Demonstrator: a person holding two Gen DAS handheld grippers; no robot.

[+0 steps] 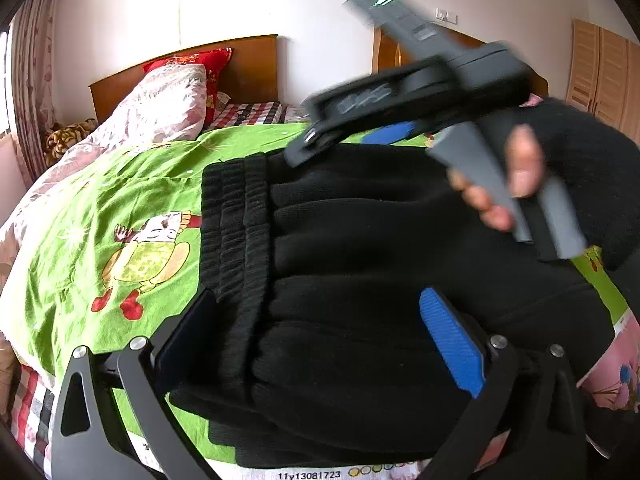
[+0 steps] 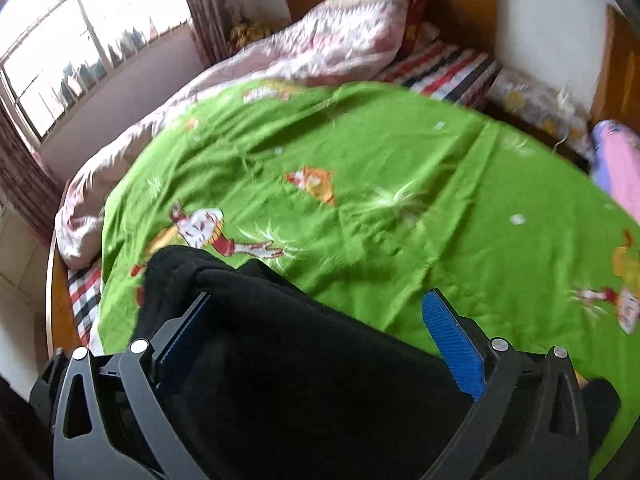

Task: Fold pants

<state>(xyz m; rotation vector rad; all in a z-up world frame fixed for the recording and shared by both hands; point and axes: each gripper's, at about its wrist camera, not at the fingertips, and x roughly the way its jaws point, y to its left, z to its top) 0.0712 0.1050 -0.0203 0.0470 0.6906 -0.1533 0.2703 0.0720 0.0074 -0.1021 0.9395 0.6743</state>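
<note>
Black pants (image 1: 360, 240) lie folded on the green cartoon bedspread (image 1: 100, 208), with the ribbed waistband (image 1: 236, 232) on the left. My left gripper (image 1: 320, 340) stands wide open over the near part of the pile; the cloth lies between its blue pads (image 1: 452, 344) and neither pad presses it. The right gripper (image 1: 348, 142), blurred, hovers over the far edge of the pants, held by a hand (image 1: 516, 176) in a black sleeve. In the right wrist view the right gripper (image 2: 320, 340) is open too, with black pants (image 2: 280, 360) bunched between its fingers and the right pad (image 2: 452, 348) bare.
A pink quilt (image 1: 152, 108) and a red pillow (image 1: 200, 64) are heaped against the wooden headboard (image 1: 248, 64). A checked sheet (image 1: 32, 400) shows at the bed's near left corner. A window (image 2: 80, 40) and curtain are at the left, and a pink bundle (image 2: 620, 164) at the right.
</note>
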